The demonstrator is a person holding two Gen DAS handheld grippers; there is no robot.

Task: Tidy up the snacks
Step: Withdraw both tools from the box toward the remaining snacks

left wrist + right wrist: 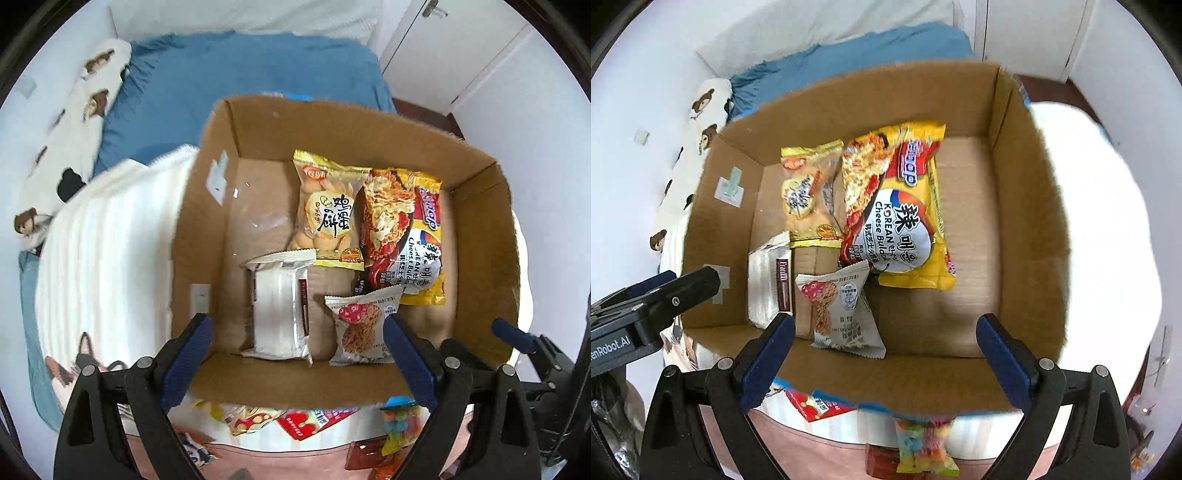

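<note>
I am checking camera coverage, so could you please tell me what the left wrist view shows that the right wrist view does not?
Only the left wrist view shows the blue bedsheet broadly and the tip of the right gripper at its right edge. Only the right wrist view shows the left gripper from the side and the colourful candy bag whole. Both show the cardboard box holding the Korean cheese noodle packet, egg biscuit bag, white wafer pack and small rice cracker packet.
</note>
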